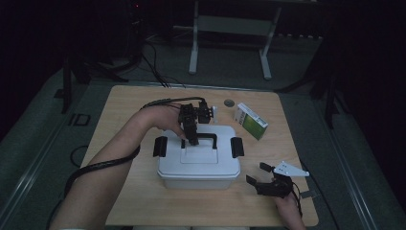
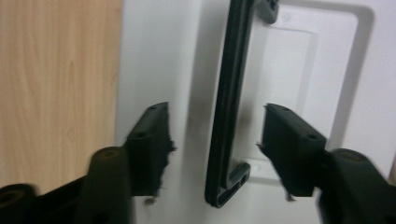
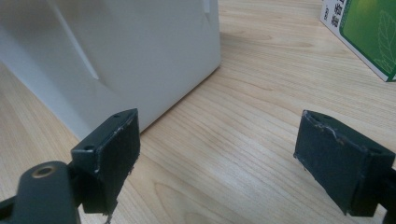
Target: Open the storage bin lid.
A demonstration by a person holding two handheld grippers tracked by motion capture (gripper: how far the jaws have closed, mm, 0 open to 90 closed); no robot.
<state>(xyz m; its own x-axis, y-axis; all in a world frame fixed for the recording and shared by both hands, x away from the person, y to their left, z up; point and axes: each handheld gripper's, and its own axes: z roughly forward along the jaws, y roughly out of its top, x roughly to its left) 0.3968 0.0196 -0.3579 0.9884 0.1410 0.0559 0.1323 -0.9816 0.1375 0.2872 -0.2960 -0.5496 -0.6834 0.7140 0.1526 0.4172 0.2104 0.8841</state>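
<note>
straddling the black handle (image 2: 229, 107) of a white box (image 1: 198, 160), left tongs (image 2: 215, 149) released; right tongs (image 3: 217, 158) released, green carton (image 3: 369, 32) print unreadable

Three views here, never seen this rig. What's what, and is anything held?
No robot: a person holds a two-jaw tool in each hand. The high view looks down on a light wooden table. The left gripper hangs open over the white lidded plastic box; its own view shows the jaws either side of the box's black lid handle, not closed on it. The right gripper, open, holds nothing near the box's corner. A green-and-white carton lies behind.
</note>
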